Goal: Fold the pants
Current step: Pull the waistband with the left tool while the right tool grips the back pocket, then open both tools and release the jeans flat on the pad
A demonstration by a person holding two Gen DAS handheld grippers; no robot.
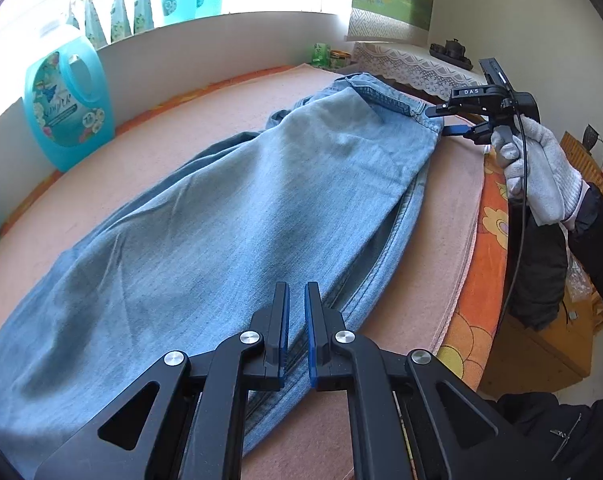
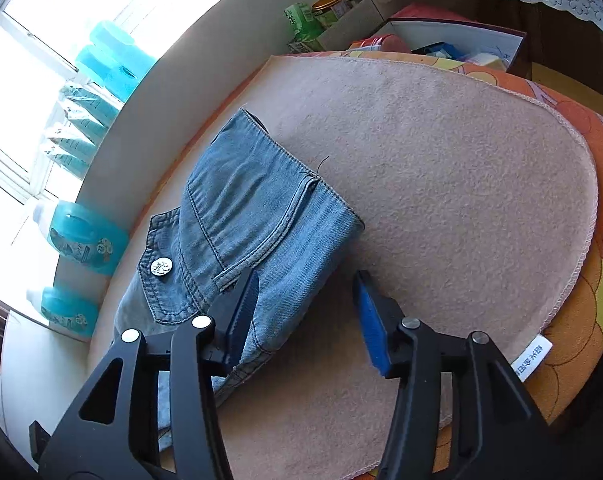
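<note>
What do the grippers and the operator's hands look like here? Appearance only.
Both grippers, left gripper and right gripper, are black angular linkages with silver pivot bolts and blue ribbed finger pads. The right one carries a white "DAS" label and a black cable. Its hand wears a grey-white knit glove, dark sleeve.

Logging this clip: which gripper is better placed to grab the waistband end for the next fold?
Right, probably. The right gripper is open at the waistband corner of the light blue denim pants. The left gripper is nearly closed, empty, above the leg seam, far from the waistband.
</note>
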